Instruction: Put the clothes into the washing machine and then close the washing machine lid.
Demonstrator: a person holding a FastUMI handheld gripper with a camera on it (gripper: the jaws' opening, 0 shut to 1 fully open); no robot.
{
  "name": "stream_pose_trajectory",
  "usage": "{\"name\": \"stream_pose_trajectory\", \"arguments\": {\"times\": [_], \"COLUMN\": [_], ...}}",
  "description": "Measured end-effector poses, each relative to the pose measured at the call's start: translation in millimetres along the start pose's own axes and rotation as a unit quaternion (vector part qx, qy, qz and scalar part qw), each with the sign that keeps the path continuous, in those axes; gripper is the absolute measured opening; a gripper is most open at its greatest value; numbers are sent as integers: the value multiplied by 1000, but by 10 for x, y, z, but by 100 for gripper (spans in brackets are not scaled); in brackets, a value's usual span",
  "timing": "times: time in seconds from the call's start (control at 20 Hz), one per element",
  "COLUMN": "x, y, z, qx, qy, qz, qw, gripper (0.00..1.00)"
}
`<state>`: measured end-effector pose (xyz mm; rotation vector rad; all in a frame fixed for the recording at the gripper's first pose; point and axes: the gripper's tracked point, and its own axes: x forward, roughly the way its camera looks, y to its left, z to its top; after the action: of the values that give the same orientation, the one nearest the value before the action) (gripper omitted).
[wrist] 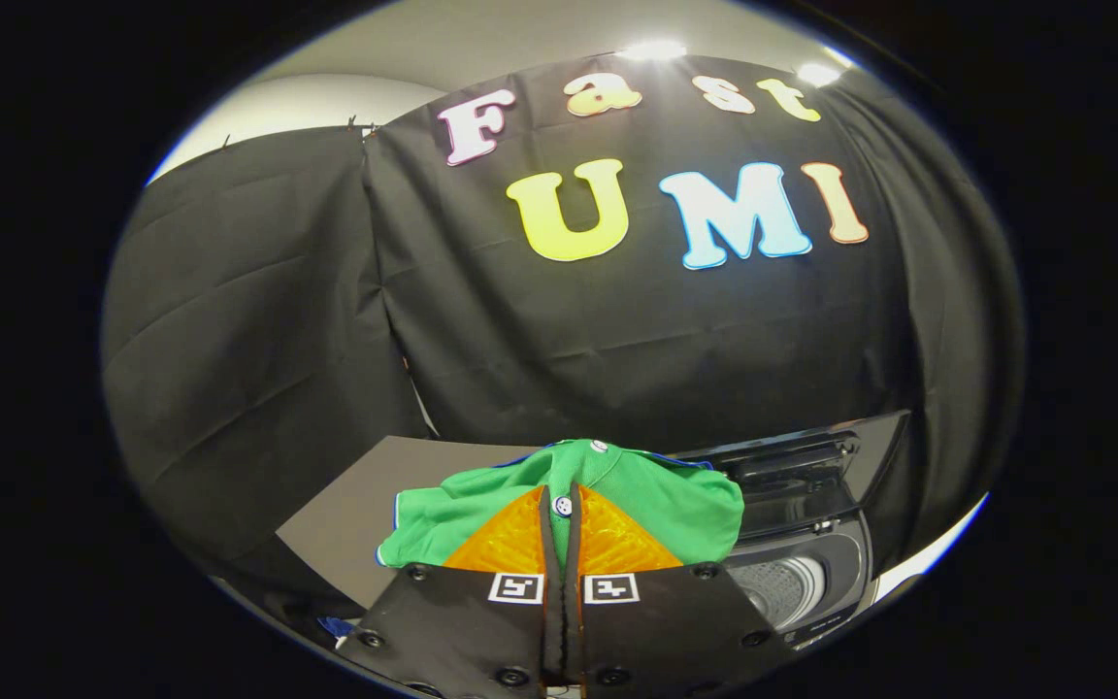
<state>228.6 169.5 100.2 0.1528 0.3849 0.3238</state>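
Observation:
A green shirt (656, 495) with white buttons hangs bunched from my gripper (561, 510), lifted above the grey table (355, 515). The two orange fingers (506, 544) are pressed together with a strip of the shirt's button placket pinched between them. To the right and lower stands the washing machine (811, 573), its dark lid (802, 461) raised upright at the back and the perforated drum (787, 587) open. The shirt's right edge hangs next to the machine's opening, hiding part of it.
The grey table extends left of the washer, behind and under the shirt. A bit of blue-and-white fabric (336, 629) shows at the table's near left edge. Black cloth walls close the booth behind and to both sides.

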Motion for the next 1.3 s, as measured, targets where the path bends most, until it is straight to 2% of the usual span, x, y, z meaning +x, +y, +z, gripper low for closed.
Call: {"name": "stream_pose_trajectory", "arguments": {"times": [0.75, 1.3], "x": [-283, -265], "y": [-1173, -1738], "z": [-1, -296], "qx": [40, 40], "qy": [-4, 25], "qz": [-60, -76], "qw": [997, 996], "gripper": [1, 1]}}
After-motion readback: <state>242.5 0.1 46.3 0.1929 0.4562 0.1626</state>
